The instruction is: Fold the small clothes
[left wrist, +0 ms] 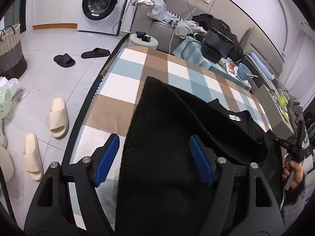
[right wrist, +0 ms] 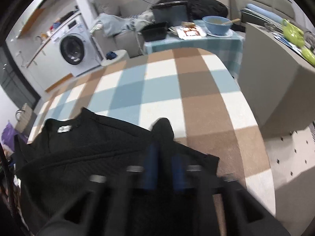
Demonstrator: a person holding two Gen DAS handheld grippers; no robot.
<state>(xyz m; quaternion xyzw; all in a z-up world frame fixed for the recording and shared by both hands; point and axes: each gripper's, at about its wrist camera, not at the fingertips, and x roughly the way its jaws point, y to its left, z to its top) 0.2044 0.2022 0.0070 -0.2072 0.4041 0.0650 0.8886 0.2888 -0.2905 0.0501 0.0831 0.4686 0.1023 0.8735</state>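
Left tongs (left wrist: 154, 157): spread wide, blue pads (left wrist: 107, 158) well apart, clamping nothing; a raised fold of the black garment (left wrist: 167, 137) passes between them, covering most of the right pad.
Black garment: a dark knit top on the checked rug (left wrist: 126, 74), which lies on the floor. In the left wrist view its raised fold runs lengthwise from the tongs toward the rug's far edge, ending in a rounded tip; the collar with a small white label (left wrist: 235, 117) lies to the right of that fold.
Garment seen from the right: body spread toward the rug's near left corner, label (right wrist: 64, 129) facing up near the garment's far-left edge, the cloth's long axis running left to right across the near side of the rug.
Right tongs (right wrist: 164, 169): nearly shut, pinching a ridge of the garment's cloth that sticks up past the tips; view blurred.
Right hand (left wrist: 293, 174): gripping its tool's handle at the right edge of the left wrist view.
Surroundings: cream slippers (left wrist: 57, 118) on the tile left of the rug; washing machine (left wrist: 100, 4) beyond its far edge.
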